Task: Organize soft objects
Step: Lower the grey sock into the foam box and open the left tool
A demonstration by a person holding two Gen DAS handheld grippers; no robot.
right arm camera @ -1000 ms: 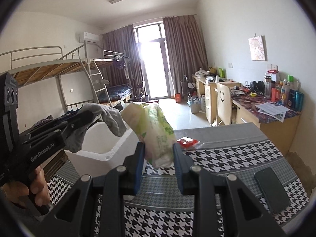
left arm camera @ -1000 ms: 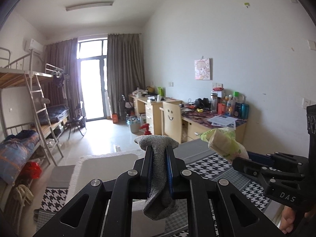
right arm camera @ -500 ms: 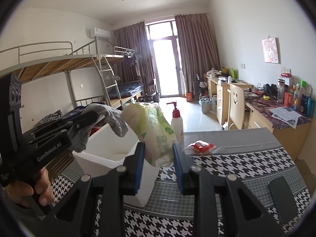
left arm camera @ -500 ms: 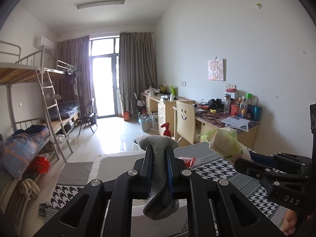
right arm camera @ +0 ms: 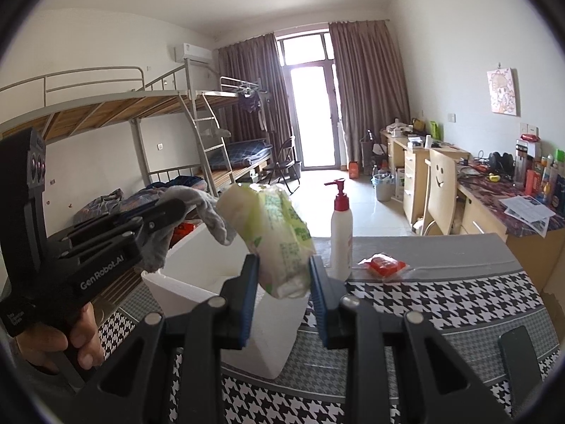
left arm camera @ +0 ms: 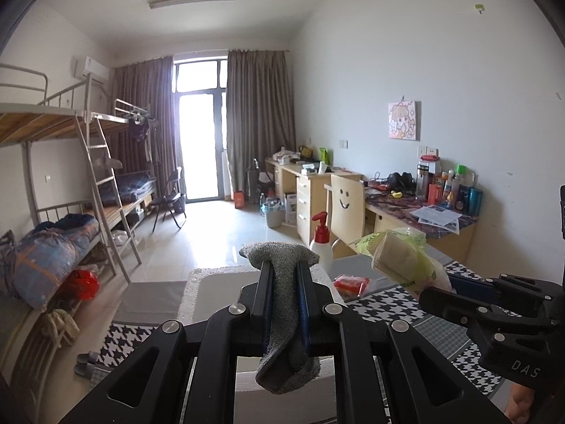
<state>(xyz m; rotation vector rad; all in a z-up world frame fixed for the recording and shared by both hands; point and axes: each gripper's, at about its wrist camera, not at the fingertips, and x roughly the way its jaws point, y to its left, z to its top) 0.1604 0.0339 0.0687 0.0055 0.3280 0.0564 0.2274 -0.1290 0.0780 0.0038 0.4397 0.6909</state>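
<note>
Grey sock clenched in left tongs, tissue pack in right tongs; houndstooth table, bunk-bed dorm.

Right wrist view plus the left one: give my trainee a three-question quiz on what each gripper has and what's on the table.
1. True or false: the left gripper is shut on a grey cloth.
2. What does the right gripper hold? A) pump bottle B) green-printed tissue pack C) red packet
3. Fill in: the white foam box on the table sits directly below the ____.

Key:
1. True.
2. B, the tissue pack; the pump bottle and the red packet stand on the table.
3. Held items: cloth and tissue pack.
</note>
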